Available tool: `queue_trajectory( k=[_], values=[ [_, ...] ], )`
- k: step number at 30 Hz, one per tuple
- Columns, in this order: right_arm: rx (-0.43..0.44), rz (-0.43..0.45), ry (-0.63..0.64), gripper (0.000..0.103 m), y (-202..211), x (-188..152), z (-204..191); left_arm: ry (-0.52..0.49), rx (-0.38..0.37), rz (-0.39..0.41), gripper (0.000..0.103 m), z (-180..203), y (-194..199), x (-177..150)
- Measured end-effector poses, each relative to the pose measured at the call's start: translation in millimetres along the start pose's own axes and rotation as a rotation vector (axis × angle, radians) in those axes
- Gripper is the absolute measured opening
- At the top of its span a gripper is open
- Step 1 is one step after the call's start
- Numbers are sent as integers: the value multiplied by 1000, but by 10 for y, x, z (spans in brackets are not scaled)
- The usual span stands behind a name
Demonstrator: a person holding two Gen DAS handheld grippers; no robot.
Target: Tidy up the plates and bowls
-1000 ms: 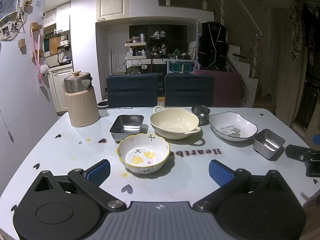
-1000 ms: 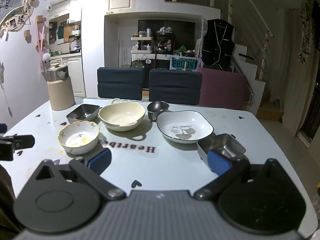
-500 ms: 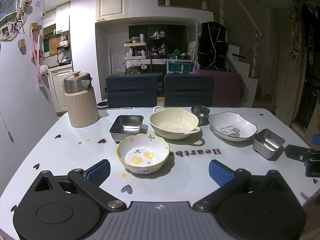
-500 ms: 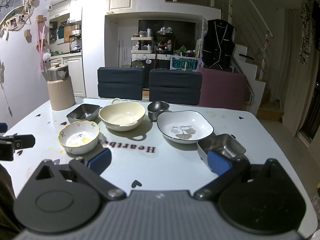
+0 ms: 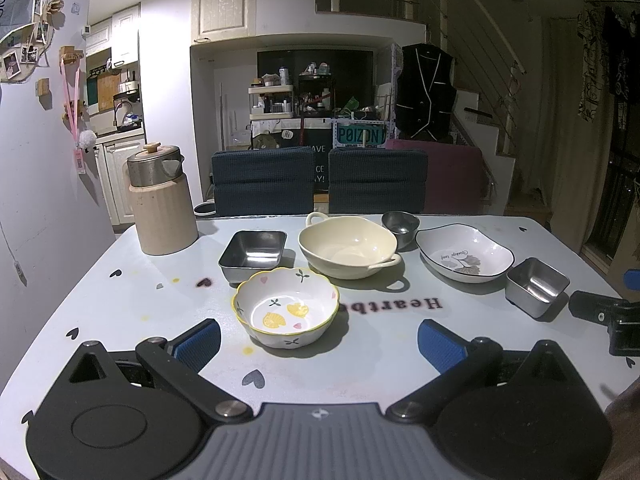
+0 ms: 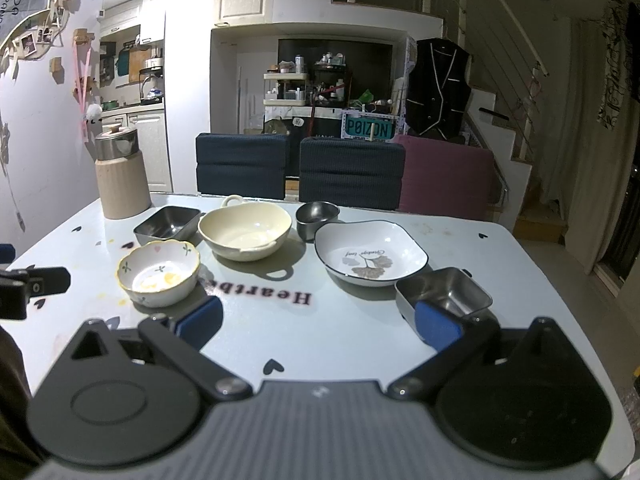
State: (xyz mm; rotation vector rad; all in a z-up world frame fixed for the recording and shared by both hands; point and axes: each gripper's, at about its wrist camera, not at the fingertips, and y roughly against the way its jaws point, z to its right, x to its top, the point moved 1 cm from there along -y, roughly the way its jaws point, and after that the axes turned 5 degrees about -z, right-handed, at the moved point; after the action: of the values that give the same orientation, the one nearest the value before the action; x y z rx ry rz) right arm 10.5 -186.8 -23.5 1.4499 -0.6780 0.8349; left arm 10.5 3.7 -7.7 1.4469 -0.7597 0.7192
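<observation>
On the table stand a yellow-rimmed flower bowl [image 5: 286, 312], a cream two-handled bowl [image 5: 347, 251], a white leaf-print plate [image 5: 464, 252], a small round steel bowl [image 5: 400, 225] and two square steel dishes, one on the left [image 5: 253, 249] and one on the right [image 5: 536, 286]. My left gripper [image 5: 319, 342] is open and empty, just short of the flower bowl. My right gripper [image 6: 318, 322] is open and empty, its right pad [image 6: 436, 320] close against the right steel dish [image 6: 444, 294]. The flower bowl [image 6: 159, 273] and the plate [image 6: 370, 254] also show in the right wrist view.
A beige thermos jug [image 5: 162, 200] stands at the table's back left. Two dark blue chairs [image 5: 262, 180] and a maroon chair [image 5: 452, 176] line the far edge. A wall is on the left. The right gripper shows in the left wrist view [image 5: 600, 314].
</observation>
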Motion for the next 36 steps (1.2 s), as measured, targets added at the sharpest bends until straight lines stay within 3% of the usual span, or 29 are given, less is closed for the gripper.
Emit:
queue_trajectory(
  k=[25,36],
  values=[
    [1,-2,3,103,-3,-3,0,1,0,0,103,1,-1,-3],
    [-5,-23,-1,103,-36,-10,53,-9,-35,-11,103,172,-29,67]
  ],
)
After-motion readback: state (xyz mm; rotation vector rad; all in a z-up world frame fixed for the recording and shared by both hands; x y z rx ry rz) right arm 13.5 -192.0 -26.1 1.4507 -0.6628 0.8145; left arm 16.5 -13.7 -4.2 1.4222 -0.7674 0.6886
